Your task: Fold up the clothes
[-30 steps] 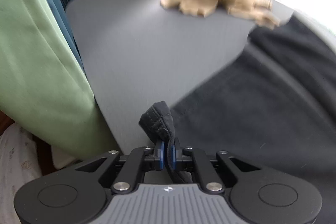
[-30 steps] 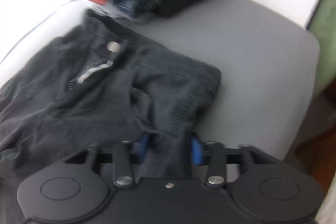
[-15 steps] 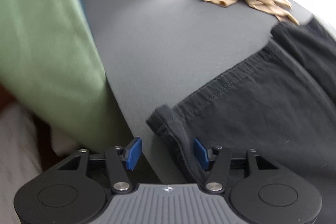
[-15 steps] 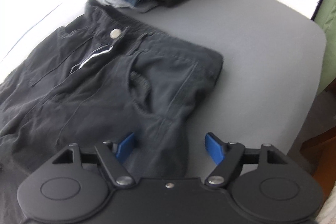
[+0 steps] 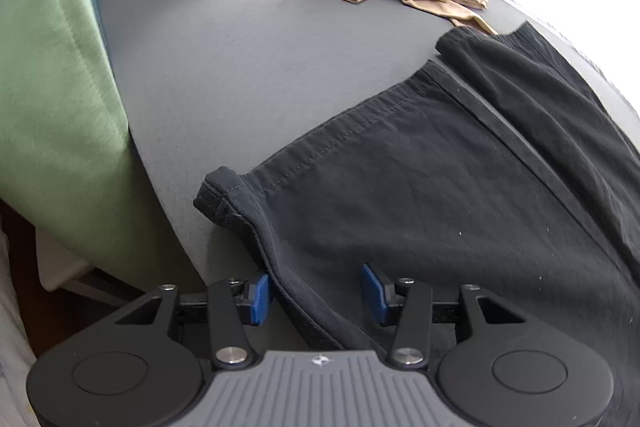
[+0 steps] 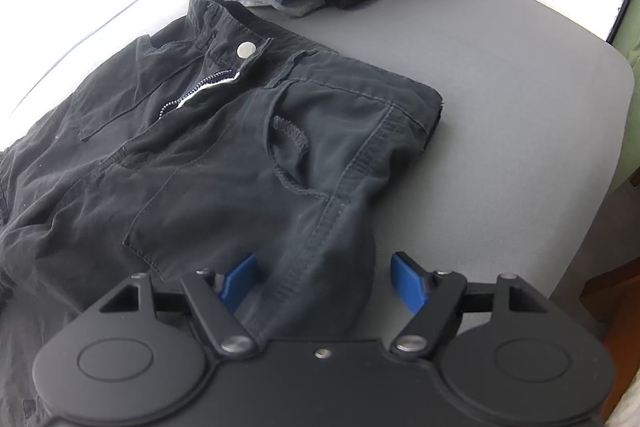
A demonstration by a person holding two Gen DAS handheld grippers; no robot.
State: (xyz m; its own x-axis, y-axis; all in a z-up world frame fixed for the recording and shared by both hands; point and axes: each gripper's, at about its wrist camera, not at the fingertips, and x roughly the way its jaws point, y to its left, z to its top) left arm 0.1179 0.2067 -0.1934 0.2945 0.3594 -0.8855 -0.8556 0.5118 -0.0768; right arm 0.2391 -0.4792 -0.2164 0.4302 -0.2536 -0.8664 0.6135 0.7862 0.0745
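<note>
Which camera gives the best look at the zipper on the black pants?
The right wrist view. It shows the zipper half open below the metal button at the waistband of the black pants. The left wrist view shows only the hem end of the pants, no zipper.
</note>
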